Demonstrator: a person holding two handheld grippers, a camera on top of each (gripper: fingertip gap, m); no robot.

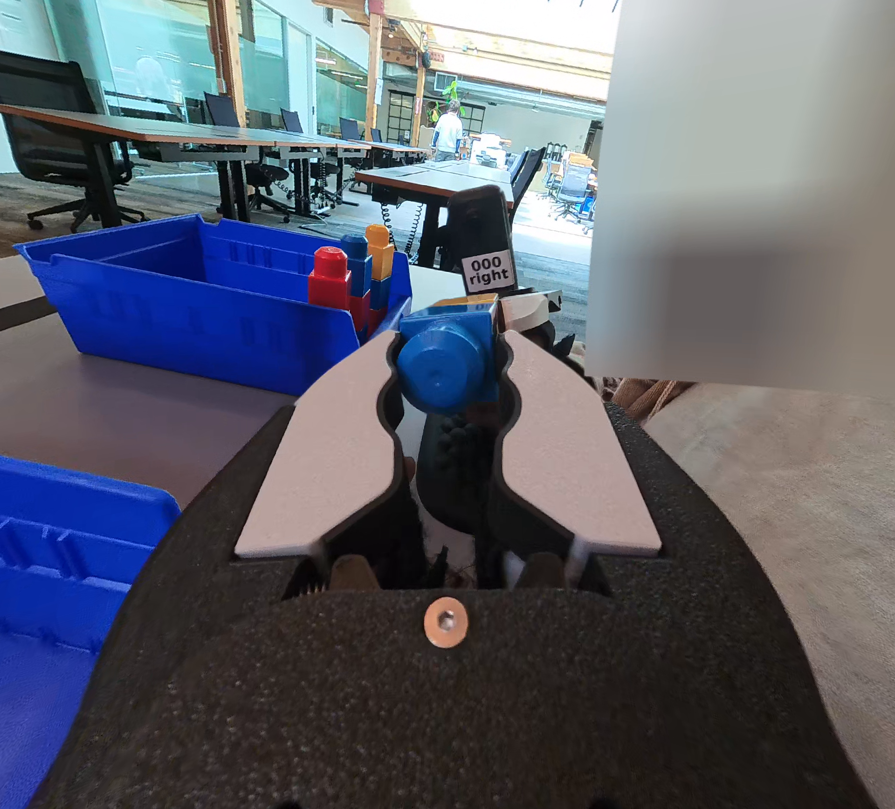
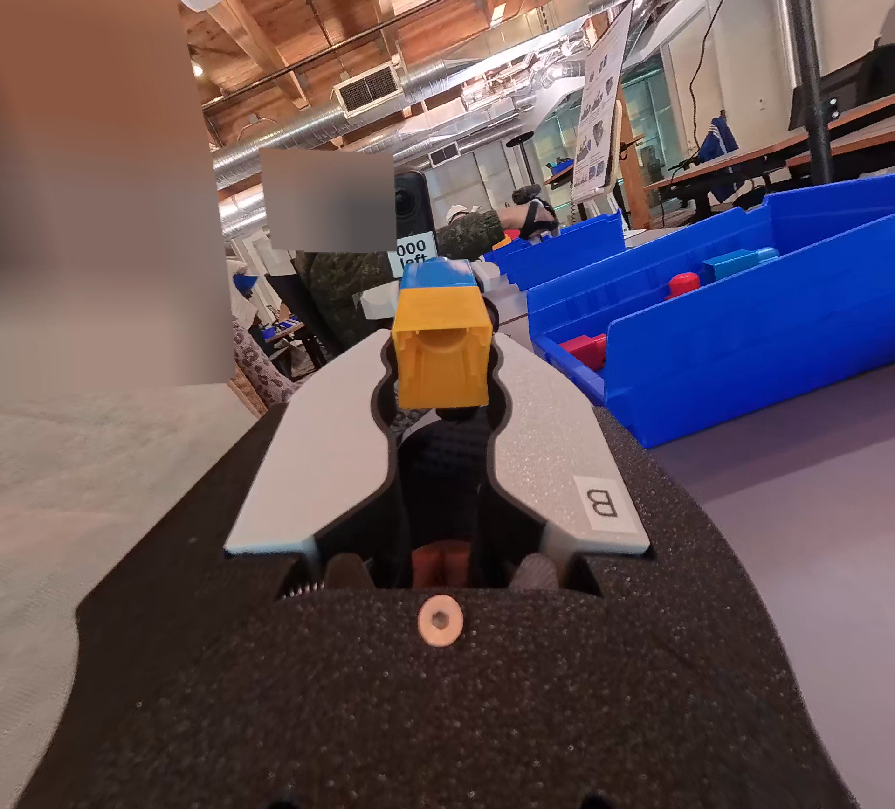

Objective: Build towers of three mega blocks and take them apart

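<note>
My left gripper [image 1: 448, 349] is shut on a blue block [image 1: 445, 369], whose round stud faces the camera. A yellow block [image 1: 472, 300] joins its far end, held by the right gripper beyond. In the right wrist view my right gripper [image 2: 441, 362] is shut on that yellow block [image 2: 440, 359], hollow underside toward the camera, with the blue block [image 2: 436, 274] attached behind it. The two grippers face each other above the table. Several built towers [image 1: 356, 277] of red, blue and yellow blocks stand in a blue bin [image 1: 203, 301].
A second blue bin [image 1: 63, 592] sits near left. In the right wrist view blue bins [image 2: 726, 349] hold loose red blocks [image 2: 583, 347] and a blue block [image 2: 736, 262]. The grey table [image 2: 775, 519] lies below. A person's sleeve [image 2: 339, 282] is behind. The grippers are tip to tip, or close to it.
</note>
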